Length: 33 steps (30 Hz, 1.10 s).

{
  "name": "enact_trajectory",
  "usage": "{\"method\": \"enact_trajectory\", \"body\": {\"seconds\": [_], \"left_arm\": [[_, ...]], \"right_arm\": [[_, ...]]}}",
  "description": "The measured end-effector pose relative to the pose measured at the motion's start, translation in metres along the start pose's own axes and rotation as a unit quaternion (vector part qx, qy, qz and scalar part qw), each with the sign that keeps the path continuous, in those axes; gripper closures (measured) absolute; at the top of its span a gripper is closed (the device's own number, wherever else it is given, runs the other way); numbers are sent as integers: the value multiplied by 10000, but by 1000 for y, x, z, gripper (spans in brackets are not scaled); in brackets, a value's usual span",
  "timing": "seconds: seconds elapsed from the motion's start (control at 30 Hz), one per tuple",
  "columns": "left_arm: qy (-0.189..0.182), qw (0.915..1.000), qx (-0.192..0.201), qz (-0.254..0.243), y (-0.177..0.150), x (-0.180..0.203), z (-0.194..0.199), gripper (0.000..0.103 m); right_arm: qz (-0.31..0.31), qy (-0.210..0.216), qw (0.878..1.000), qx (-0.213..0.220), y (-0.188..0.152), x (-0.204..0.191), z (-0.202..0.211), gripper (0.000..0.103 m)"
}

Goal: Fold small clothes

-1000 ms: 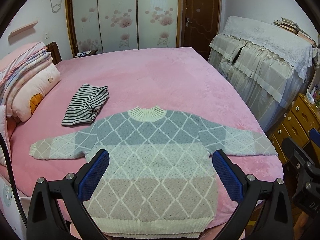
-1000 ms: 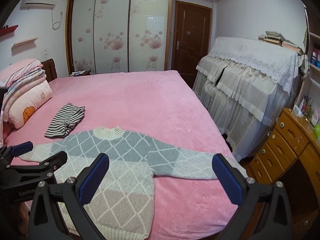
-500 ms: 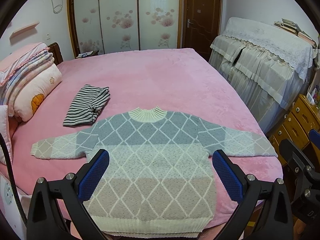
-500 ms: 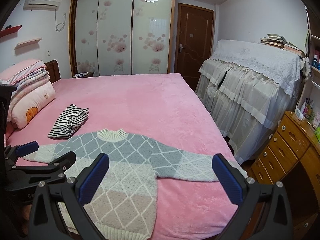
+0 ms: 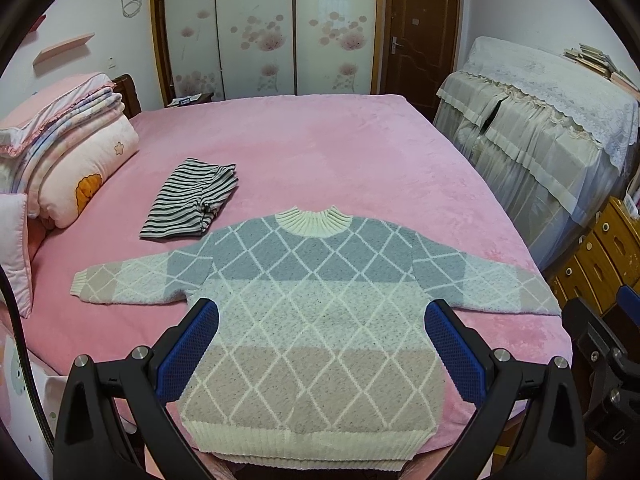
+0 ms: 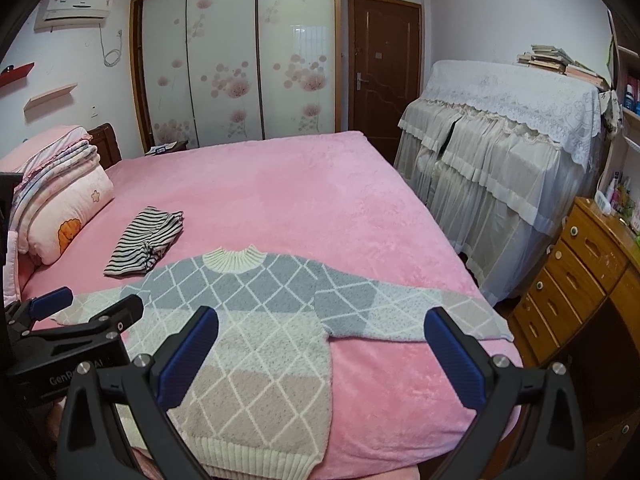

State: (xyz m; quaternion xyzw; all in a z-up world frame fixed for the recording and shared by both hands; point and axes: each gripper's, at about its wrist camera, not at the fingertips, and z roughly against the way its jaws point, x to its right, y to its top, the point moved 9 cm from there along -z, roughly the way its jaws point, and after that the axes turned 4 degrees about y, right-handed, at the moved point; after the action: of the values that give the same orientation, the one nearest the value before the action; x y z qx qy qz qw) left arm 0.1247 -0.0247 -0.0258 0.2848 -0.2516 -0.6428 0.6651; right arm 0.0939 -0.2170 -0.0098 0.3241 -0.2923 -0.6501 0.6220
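Observation:
A small knit sweater [image 5: 316,320] with grey, pale blue and beige bands and a white diamond pattern lies flat on the pink bed [image 5: 320,152], sleeves spread out, collar away from me. It also shows in the right wrist view [image 6: 256,320]. My left gripper [image 5: 320,352] is open and empty, held above the sweater's lower half. My right gripper [image 6: 320,352] is open and empty, above the sweater's right side. A folded striped garment [image 5: 188,204] lies on the bed beyond the left sleeve.
Stacked pillows and quilts [image 5: 68,160] sit at the bed's left end. A lace-covered piece of furniture [image 5: 540,128] and a wooden drawer chest [image 6: 580,280] stand to the right. A floral wardrobe [image 5: 260,28] and a brown door [image 5: 420,32] are at the back.
Both grippers have risen and drawn back slightly, so the sweater sits lower and fuller in both views. Jaws stay open. The sweater has not moved.

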Motion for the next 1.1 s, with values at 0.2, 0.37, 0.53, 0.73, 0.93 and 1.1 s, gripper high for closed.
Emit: {"method": "enact_trajectory", "body": {"seconds": [0.2, 0.37, 0.53, 0.73, 0.93, 1.1], "left_arm": [[-5, 10000, 5, 18, 0, 0, 0, 1], [52, 9999, 85, 7, 3, -2, 2, 1], [127, 9994, 271, -159, 14, 5, 5, 1], [106, 9953, 720, -636, 41, 42, 9, 1], [-399, 9887, 905, -1125, 57, 109, -6, 1], [-673, 9874, 405, -1374, 50, 168, -57, 1]], "right_arm": [[66, 9, 10000, 2, 0, -6, 0, 0], [77, 76, 9999, -1, 2, -6, 0, 0], [73, 13, 9999, 78, 8, 1, 1, 0], [-83, -429, 9986, 310, 23, 36, 5, 0], [-600, -818, 9938, 465, 24, 106, -3, 0], [-1016, -1120, 9882, 253, 7, 173, -25, 2]]}}
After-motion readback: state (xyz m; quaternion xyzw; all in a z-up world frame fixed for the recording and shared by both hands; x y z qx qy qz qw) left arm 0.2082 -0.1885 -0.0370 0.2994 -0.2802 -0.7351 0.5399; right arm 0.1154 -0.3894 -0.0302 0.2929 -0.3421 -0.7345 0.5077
